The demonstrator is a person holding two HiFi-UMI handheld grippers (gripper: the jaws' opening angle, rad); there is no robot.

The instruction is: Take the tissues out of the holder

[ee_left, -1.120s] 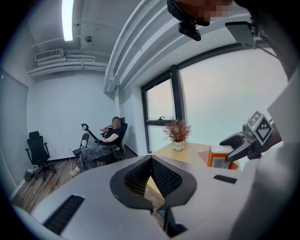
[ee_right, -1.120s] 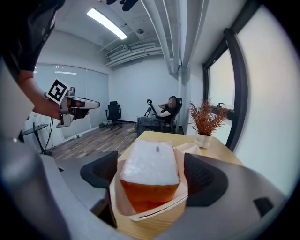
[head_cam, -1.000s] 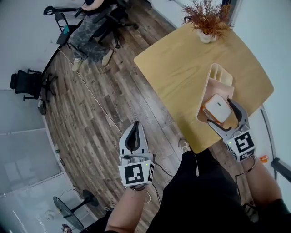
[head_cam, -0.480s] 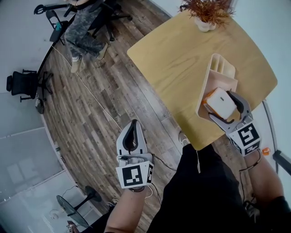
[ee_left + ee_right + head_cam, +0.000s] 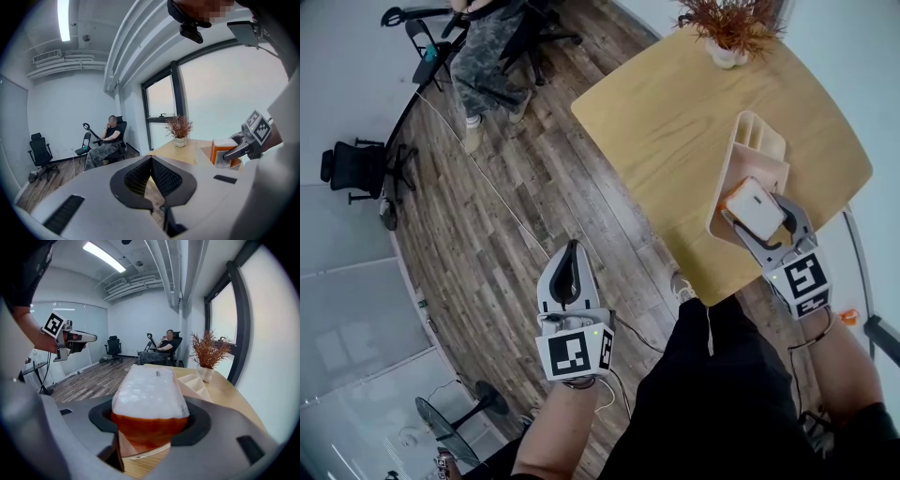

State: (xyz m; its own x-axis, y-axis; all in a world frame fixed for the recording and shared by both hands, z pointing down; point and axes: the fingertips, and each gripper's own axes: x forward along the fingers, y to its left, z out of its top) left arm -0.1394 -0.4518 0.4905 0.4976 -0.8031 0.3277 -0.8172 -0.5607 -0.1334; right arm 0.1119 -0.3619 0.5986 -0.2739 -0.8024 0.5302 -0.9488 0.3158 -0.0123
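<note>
1. While its jaws are closing, the right gripper [image 5: 754, 216] has the tissue pack [image 5: 752, 202] between them. In the right gripper view the black pads lie against both sides of the pack [image 5: 150, 394].
2. The pack is orange below with a white, crinkled plastic top. It sits in the near end of the holder [image 5: 757, 141], with its top above the holder's rim.
3. Whether the pack's underside rests on the holder's floor is hard to tell, since the gripper's body covers that part.
4. The holder is pale beige, with upright dividers at its far end. It stands on the wooden table [image 5: 675, 122], close to the table's right near edge.
5. At the far end of the table, well apart from the holder, a dried reddish plant [image 5: 731, 21] stands in a small white pot [image 5: 724, 54].
6. The left gripper [image 5: 573, 251] hangs over the wood-plank floor [image 5: 487, 253], left of the table and apart from it. It is nearer to the person than the table's near corner is.
7. In the left gripper view its jaws [image 5: 151, 161] are pressed together with nothing between them.
8. A seated person [image 5: 483, 52] is at the far left of the room, and a black office chair [image 5: 356, 169] stands by the left wall.
</note>
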